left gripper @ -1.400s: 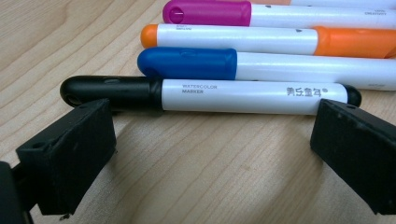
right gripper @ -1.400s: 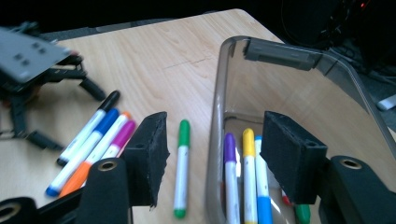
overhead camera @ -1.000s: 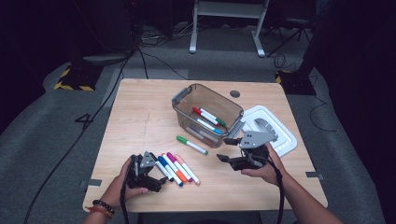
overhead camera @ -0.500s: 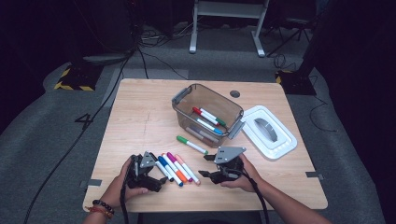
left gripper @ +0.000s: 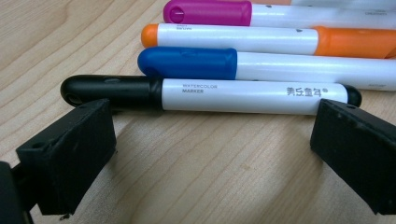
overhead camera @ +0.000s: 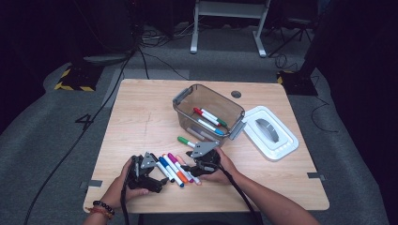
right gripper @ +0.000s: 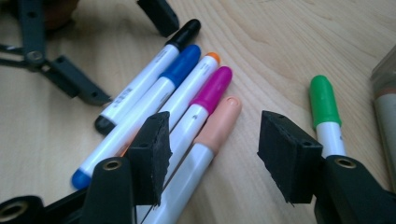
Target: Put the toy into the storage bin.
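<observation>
Several markers lie side by side on the wooden table (overhead camera: 141, 112): black (left gripper: 210, 95), blue (left gripper: 233, 65), orange (left gripper: 233, 37), magenta (left gripper: 210, 11) and peach (right gripper: 217, 123). A green marker (right gripper: 323, 105) lies apart, nearer the bin. My left gripper (left gripper: 210, 140) rests open at the left end of the row, with the black marker just beyond its jaws. My right gripper (right gripper: 210, 144) hovers low over the right side of the row. Its jaws have just been closing, and the peach marker lies between and under them, untouched by the pads.
A clear plastic bin (overhead camera: 180, 101) behind the row holds a few more markers. Its white lid (overhead camera: 270, 133) lies to the right of it. The person's hands come in from the table's near edge.
The right gripper has travelled left and down from beside the white lid to the row of markers. The left gripper has stayed where it was.
</observation>
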Motion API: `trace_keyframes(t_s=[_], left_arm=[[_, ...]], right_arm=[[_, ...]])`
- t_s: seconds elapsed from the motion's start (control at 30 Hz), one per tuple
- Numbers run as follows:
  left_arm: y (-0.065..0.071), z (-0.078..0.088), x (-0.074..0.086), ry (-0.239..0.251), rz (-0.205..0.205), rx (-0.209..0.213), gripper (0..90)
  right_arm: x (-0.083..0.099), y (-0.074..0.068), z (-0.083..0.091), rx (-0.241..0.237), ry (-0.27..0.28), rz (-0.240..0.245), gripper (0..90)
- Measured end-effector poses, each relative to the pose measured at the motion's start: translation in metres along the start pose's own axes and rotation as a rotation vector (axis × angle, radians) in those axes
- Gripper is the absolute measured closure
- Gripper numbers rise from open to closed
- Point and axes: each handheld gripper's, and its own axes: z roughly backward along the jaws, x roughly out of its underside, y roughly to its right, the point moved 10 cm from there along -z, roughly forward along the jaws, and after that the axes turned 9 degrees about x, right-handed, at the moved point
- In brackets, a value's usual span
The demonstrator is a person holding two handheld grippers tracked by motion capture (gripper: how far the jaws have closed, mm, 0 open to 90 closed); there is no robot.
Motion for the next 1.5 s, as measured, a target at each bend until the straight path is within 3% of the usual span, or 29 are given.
trace_keyframes(t_s=[0.13, 0.3, 0.47, 0.6, 0.7, 0.97, 1.17, 1.5], left_arm=[[0.000, 0.000, 0.000, 0.000, 0.000, 0.000, 0.5], [0.000, 0.000, 0.000, 0.000, 0.000, 0.000, 0.5], [0.000, 0.000, 0.000, 0.000, 0.000, 0.000, 0.5], [0.000, 0.000, 0.000, -0.001, 0.000, -0.001, 0.5], [0.000, 0.000, 0.000, 0.000, 0.001, -0.001, 0.5], [0.000, 0.000, 0.000, 0.000, 0.001, -0.001, 0.5], [0.000, 0.000, 0.000, 0.000, 0.000, 0.000, 0.5], [0.000, 0.000, 0.000, -0.001, -0.004, 0.004, 0.4]], right_arm=[[0.000, 0.007, -0.012, 0.027, -0.018, -0.019, 45.5], [0.009, 0.008, -0.023, 0.017, -0.080, -0.040, 44.6], [0.014, 0.011, -0.026, 0.006, -0.094, -0.066, 54.3], [0.018, 0.017, -0.022, 0.014, -0.098, -0.073, 68.4], [0.023, 0.021, -0.017, 0.024, -0.102, -0.084, 74.0], [0.031, 0.027, -0.006, 0.045, -0.110, -0.075, 74.5], [0.029, 0.031, 0.015, 0.044, -0.068, -0.082, 74.6], [0.016, 0.025, 0.047, 0.021, 0.001, -0.064, 74.6]])
